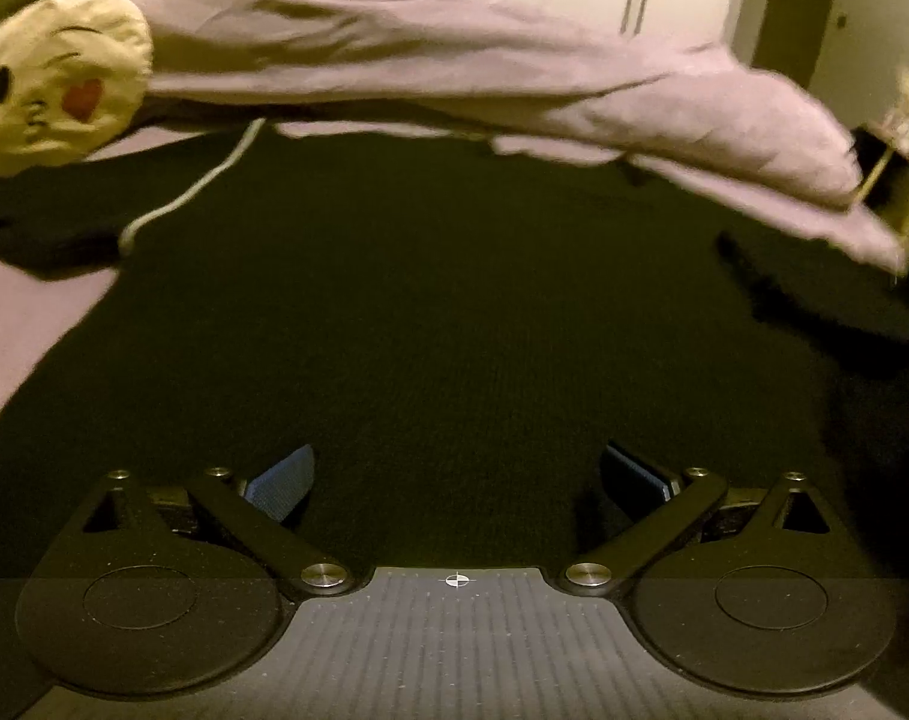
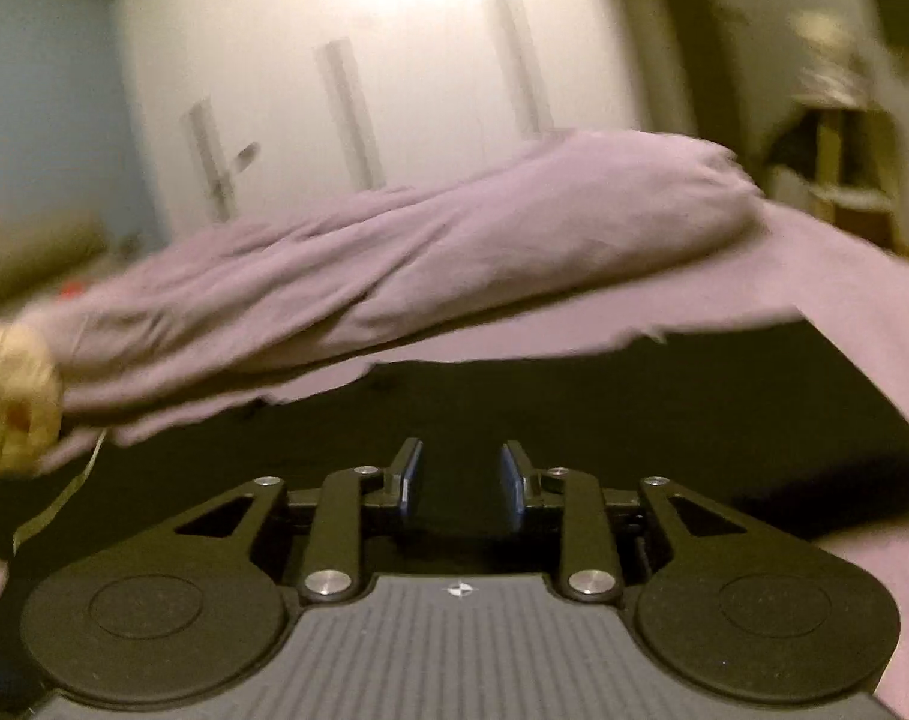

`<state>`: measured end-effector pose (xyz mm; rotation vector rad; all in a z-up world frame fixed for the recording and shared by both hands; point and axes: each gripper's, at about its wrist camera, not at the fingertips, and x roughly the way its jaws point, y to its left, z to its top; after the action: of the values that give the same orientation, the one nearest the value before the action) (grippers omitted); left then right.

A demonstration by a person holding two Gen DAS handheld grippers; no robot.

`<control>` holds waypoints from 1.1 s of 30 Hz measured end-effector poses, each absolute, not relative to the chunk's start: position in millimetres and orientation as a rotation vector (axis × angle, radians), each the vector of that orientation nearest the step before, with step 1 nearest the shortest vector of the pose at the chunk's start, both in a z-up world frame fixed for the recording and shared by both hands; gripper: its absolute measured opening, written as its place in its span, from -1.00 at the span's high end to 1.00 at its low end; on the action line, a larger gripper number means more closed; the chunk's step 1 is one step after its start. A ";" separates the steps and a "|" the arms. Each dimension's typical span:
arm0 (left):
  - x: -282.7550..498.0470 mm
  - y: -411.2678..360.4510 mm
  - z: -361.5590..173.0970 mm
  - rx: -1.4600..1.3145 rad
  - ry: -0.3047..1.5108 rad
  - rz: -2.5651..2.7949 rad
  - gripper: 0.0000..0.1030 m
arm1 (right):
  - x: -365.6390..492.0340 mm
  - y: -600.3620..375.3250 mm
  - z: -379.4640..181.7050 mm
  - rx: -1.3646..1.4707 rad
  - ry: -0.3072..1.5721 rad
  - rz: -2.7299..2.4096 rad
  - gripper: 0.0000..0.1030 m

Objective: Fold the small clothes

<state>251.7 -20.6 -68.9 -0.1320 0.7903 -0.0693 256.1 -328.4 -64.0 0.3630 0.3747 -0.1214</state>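
A: The dark garment [image 1: 442, 312] lies spread flat on the bed, filling the middle of both views. It looks like a knit, so I'd judge it soft, limp and light: it will drape and sag from wherever it is pinched, and a thin edge may slip out of a shallow bite.

B: Where would you take hold?

A: At an edge or corner, both layers well between the pads, not in the middle of the panel. The near hem sits just under the left gripper [image 1: 454, 480], whose jaws stand wide apart with nothing between them.

B: And the other one?

A: The right gripper [image 2: 461, 480] has its jaws narrowly parted and empty, hovering over the dark cloth. That view is smeared, so the fabric's far edge is hard to trace.

B: What's around it?

A: A rumpled lilac duvet [image 1: 454, 60] bunched along the far side, a yellow plush cushion [image 1: 52, 78] at the left end, and a pale cord [image 1: 184, 192] running onto the dark cloth. Best keep clear of the cord when lifting.
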 end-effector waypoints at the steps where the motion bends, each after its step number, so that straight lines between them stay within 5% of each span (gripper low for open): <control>1: 257.3 -23.0 -63.8 -0.165 0.783 -0.097 -1.00 | 247.8 -336.8 -71.8 0.408 0.375 -0.153 0.47; 19: 366.6 -144.9 -52.8 -0.315 0.865 -0.339 -0.98 | 224.6 -420.5 -98.0 0.737 0.294 -0.356 0.45; 27: 404.6 -186.9 -83.6 -0.344 0.969 -0.379 -0.13 | 234.3 -460.7 -113.6 0.935 0.247 -0.365 0.42; 31: 405.2 -192.6 -83.7 -0.307 0.926 -0.360 0.50 | 242.1 -466.0 -117.1 0.918 0.245 -0.375 0.67; 33: 406.6 -188.9 -84.1 -0.331 0.916 -0.361 0.59 | 245.2 -465.4 -116.0 0.911 0.247 -0.375 0.75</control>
<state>406.6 -188.9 -84.1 -0.3308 0.9164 -0.3609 245.2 -465.4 -116.0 0.9109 0.2474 -0.3752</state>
